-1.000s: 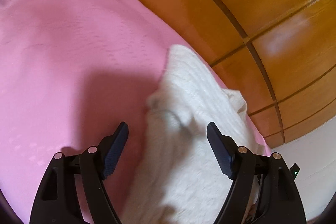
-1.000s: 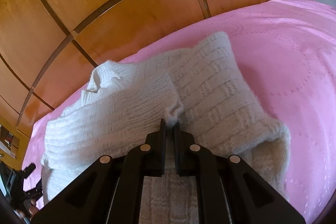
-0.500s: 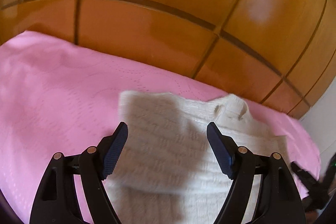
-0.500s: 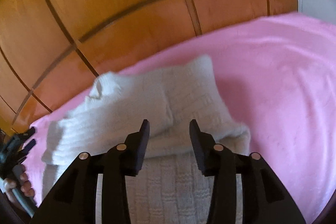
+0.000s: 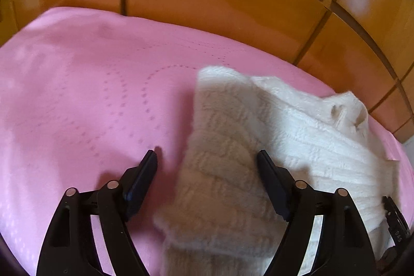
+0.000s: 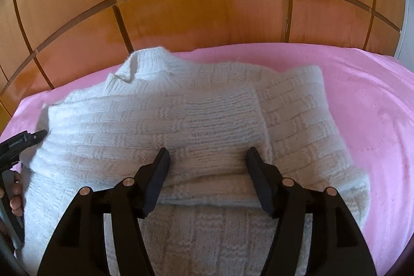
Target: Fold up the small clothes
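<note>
We see the white knitted sweater [image 6: 181, 120] lying on the pink bedspread [image 6: 375, 107], its sleeves folded in across the body and its collar at the far edge, toward the wooden panelled wall [image 6: 207, 4]. Our right gripper [image 6: 207, 157] is above the folded sleeve, its jaws opening; the knit lies under and between them, but the pads press on nothing. Off to its left, at the sweater's edge, the tip of the other gripper shows, with fingers [image 6: 15, 195] of a hand below it. Our left gripper [image 5: 207, 157] stands wide open and holds nothing: one finger over bare pink cloth, the other over the sweater's folded edge.
</note>
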Action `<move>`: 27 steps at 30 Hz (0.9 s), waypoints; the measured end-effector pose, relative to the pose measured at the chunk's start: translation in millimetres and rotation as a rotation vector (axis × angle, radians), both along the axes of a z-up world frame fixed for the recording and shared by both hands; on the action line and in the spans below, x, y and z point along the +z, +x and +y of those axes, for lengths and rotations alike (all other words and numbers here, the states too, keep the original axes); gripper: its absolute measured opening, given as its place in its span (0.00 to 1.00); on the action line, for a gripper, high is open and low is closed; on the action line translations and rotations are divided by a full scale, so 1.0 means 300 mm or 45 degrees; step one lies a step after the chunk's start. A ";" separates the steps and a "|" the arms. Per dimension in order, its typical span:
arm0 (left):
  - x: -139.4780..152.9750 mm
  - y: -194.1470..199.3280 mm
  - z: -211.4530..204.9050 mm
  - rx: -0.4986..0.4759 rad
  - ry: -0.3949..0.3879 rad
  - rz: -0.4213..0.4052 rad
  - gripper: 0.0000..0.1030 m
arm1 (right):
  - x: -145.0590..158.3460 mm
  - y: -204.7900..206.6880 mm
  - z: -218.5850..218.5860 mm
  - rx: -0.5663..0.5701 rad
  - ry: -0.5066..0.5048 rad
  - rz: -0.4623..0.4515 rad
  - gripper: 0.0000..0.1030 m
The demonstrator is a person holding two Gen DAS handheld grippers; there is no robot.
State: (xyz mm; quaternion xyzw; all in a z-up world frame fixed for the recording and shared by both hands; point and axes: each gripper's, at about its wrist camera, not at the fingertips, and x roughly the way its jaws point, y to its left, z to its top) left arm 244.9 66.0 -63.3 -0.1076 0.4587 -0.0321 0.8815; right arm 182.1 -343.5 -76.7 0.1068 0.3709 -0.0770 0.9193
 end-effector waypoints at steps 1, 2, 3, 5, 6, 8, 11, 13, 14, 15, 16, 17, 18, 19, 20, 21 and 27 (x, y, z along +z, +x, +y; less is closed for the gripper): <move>0.012 -0.029 0.006 0.021 0.005 -0.011 0.76 | -0.002 0.001 0.003 0.001 -0.001 -0.005 0.62; 0.022 -0.056 0.012 0.037 0.014 -0.024 0.77 | -0.004 0.000 0.002 0.003 -0.001 -0.010 0.64; 0.037 -0.099 0.019 0.058 0.034 -0.046 0.78 | -0.002 -0.004 -0.001 0.005 -0.004 -0.013 0.64; 0.058 -0.164 0.015 0.067 0.056 -0.081 0.80 | -0.002 -0.002 0.007 0.012 -0.010 -0.013 0.68; 0.069 -0.206 0.020 0.062 0.065 -0.099 0.83 | 0.001 -0.007 0.008 0.012 -0.018 -0.013 0.69; 0.084 -0.268 0.026 0.050 0.083 -0.123 0.83 | 0.003 -0.009 0.013 0.009 -0.030 -0.013 0.70; 0.099 -0.376 0.046 0.025 0.083 -0.138 0.85 | 0.006 -0.010 0.022 0.009 -0.046 -0.015 0.75; 0.109 -0.429 0.050 0.017 0.096 -0.144 0.85 | 0.008 -0.011 0.031 0.018 -0.058 -0.014 0.82; 0.112 -0.456 0.056 0.019 0.105 -0.150 0.85 | 0.009 -0.011 0.036 0.015 -0.071 -0.010 0.86; 0.120 -0.470 0.049 0.017 0.108 -0.154 0.85 | 0.009 -0.011 0.041 0.010 -0.086 -0.005 0.87; 0.123 -0.489 0.044 0.012 0.109 -0.156 0.85 | 0.009 -0.011 0.045 -0.001 -0.103 0.002 0.89; 0.122 -0.503 0.045 0.011 0.109 -0.156 0.85 | 0.008 -0.011 0.045 -0.012 -0.112 0.008 0.93; 0.121 -0.517 0.045 0.010 0.106 -0.155 0.85 | 0.007 -0.011 0.045 -0.025 -0.117 0.018 0.95; 0.118 -0.536 0.050 0.004 0.100 -0.151 0.85 | 0.005 -0.012 0.042 -0.036 -0.114 0.027 0.98; 0.114 -0.550 0.052 0.003 0.097 -0.146 0.85 | 0.006 -0.016 0.039 -0.040 -0.105 0.031 0.98; 0.110 -0.570 0.059 0.008 0.095 -0.141 0.85 | 0.012 -0.026 0.037 -0.045 -0.100 0.032 0.98; 0.081 -0.623 0.086 -0.004 0.064 -0.115 0.85 | 0.042 -0.140 0.040 -0.051 -0.081 0.045 0.98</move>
